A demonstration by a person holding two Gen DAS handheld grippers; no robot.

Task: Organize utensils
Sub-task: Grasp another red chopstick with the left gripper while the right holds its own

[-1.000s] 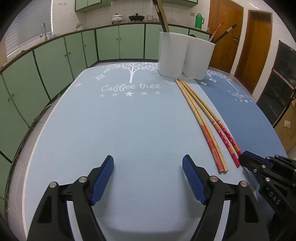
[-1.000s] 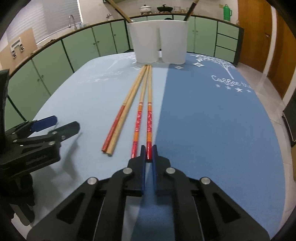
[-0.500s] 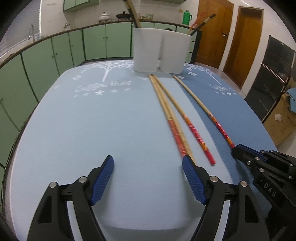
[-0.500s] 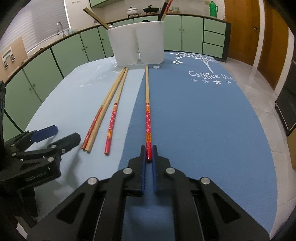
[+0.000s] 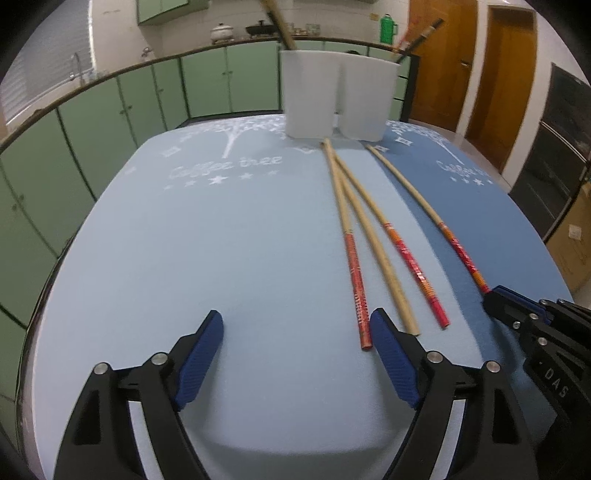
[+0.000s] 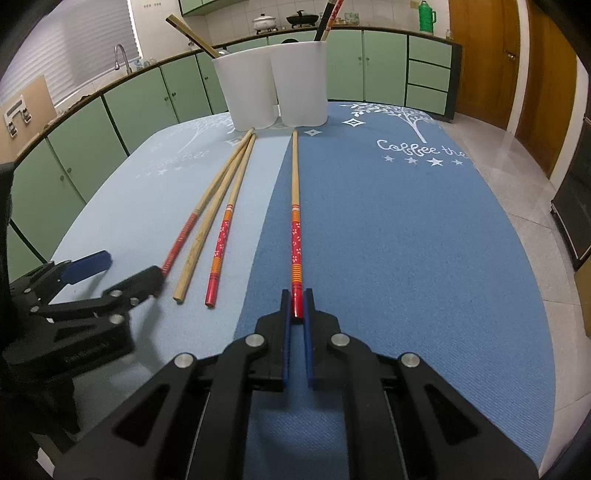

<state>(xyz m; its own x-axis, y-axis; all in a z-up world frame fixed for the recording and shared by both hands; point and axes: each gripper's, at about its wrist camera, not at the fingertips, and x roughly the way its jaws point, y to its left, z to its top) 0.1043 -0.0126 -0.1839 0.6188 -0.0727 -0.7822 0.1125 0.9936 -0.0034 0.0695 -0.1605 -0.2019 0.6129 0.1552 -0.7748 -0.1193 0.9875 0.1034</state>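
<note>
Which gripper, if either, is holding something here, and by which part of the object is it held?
The right gripper holds one red-patterned chopstick by its red butt end; the rest lies along the dark blue mat. The left gripper is open, holding nothing.

Sticks in cups [image 6: 325,18]: tops were cut off by the picture's edge.
Cups [image 5: 308,99]: insides were hidden.
Left gripper [image 6: 110,275]: looked blurry.
Held chopstick [image 6: 297,308]: end was hidden between the fingers.

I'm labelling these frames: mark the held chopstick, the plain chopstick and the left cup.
held chopstick [image 6: 296,236], right wrist view, red flowered band.
plain chopstick [image 6: 197,246], right wrist view, lower shaft.
left cup [image 6: 246,95], right wrist view, front wall.
</note>
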